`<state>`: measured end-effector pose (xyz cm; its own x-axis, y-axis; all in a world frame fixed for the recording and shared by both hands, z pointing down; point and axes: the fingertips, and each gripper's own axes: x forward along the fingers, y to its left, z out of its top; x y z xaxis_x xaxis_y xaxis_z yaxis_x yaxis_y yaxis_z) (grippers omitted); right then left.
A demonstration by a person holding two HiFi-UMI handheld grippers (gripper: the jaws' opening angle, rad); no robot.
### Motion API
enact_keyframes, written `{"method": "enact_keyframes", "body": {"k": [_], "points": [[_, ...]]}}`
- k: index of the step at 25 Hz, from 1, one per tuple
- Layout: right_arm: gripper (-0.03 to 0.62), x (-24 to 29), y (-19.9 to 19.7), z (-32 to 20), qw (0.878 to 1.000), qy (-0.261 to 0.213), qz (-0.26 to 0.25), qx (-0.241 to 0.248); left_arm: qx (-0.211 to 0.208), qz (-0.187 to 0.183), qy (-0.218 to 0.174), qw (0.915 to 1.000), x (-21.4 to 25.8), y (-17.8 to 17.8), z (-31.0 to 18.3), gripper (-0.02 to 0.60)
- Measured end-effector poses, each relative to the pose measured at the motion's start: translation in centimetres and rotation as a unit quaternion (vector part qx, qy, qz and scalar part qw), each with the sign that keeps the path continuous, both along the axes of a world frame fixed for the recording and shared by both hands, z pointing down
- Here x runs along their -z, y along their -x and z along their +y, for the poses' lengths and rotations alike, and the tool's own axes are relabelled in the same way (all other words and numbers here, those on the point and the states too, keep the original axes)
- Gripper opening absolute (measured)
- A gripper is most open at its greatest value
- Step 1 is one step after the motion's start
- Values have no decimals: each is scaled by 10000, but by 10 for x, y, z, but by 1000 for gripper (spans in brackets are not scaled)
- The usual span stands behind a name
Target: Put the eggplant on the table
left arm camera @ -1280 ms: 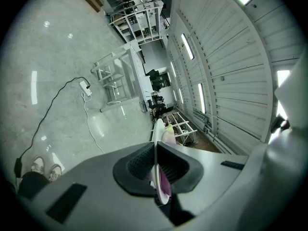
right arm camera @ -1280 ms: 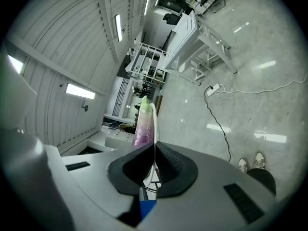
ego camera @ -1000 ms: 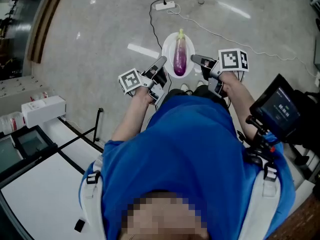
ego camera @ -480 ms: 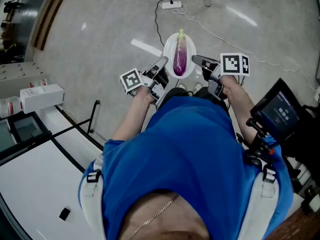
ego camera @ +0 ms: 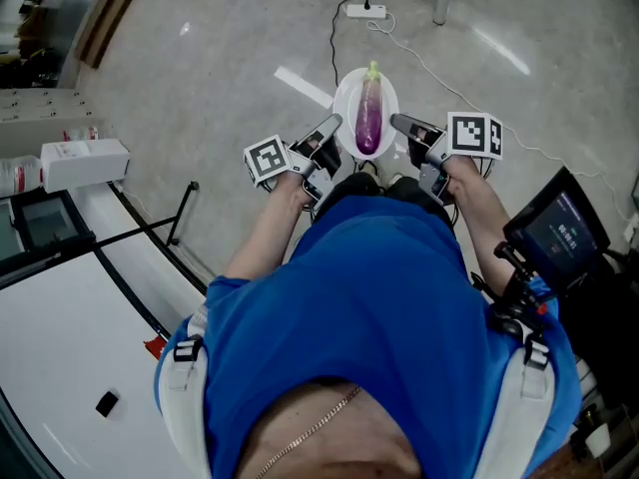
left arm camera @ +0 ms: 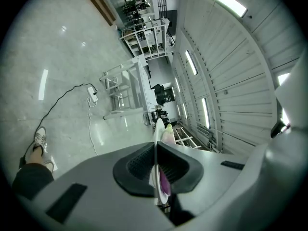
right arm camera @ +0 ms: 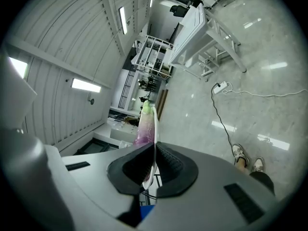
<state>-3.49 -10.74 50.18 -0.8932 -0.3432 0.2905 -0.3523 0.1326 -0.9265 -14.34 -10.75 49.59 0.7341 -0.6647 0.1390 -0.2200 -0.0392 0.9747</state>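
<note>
Presently, the purple eggplant [ego camera: 368, 118] is seen lying lengthwise on a white plate [ego camera: 342, 118] held above the floor [ego camera: 200, 88]. Opposite rims are pinched by the left gripper [ego camera: 334, 124] and the right gripper [ego camera: 397, 122], with the jaws of both nearly closed.

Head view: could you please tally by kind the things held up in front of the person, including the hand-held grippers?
eggplant: 1
plate: 1
hand-held grippers: 2, namely the left hand-held gripper and the right hand-held gripper, each clamped on the plate's rim
Total: 4
</note>
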Motion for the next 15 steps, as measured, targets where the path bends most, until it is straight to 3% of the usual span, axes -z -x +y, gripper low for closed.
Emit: {"method": "enact_keyframes", "body": {"k": [3,15], "points": [[11,-1,0,-2,10000,-51,29,71,66,-4,-140,9999,2,1,0,25],[11,-2,2,-4,10000,-6,-30,68,29,-189,-72,9998,-6,4,-2,25]]}}
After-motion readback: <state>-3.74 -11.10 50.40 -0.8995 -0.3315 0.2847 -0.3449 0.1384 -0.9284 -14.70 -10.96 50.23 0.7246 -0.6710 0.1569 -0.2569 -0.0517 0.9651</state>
